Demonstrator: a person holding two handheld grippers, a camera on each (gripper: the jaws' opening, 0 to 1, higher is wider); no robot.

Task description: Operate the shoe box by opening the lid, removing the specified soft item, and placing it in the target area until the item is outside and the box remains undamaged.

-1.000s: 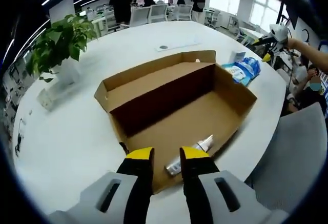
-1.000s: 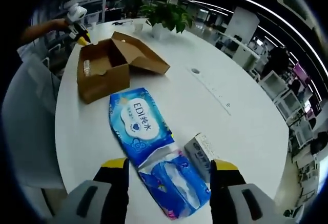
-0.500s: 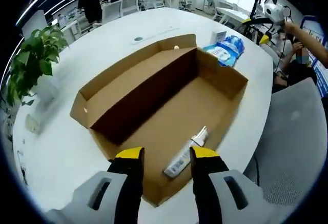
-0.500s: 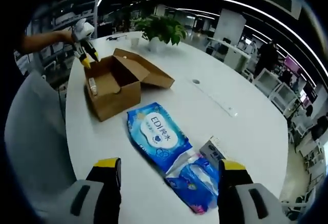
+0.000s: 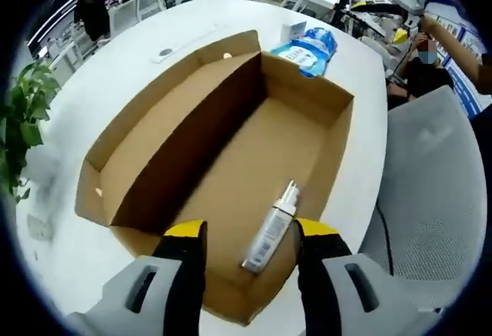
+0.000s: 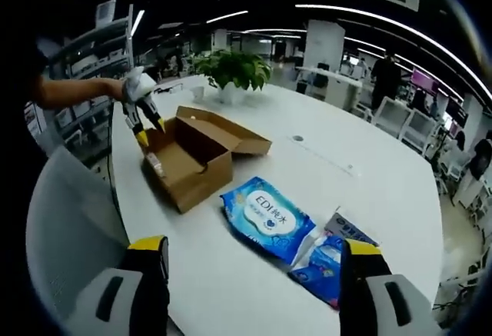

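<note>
Two grippers, both open and empty, around an open shoe box (image 5: 231, 151).

Inside the box, near its front wall, lies a small spray bottle (image 5: 270, 228); the left gripper (image 5: 250, 232) hangs over it, jaws astride. Beyond the box's far end lie blue wipe packs (image 6: 265, 217), the right gripper (image 6: 250, 247) spread wide above them.

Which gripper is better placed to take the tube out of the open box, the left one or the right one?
Probably the left gripper. Its open jaws stand over the box, on either side of the tube. The right gripper is open far from the box, over the white table, near the blue packs.
</note>
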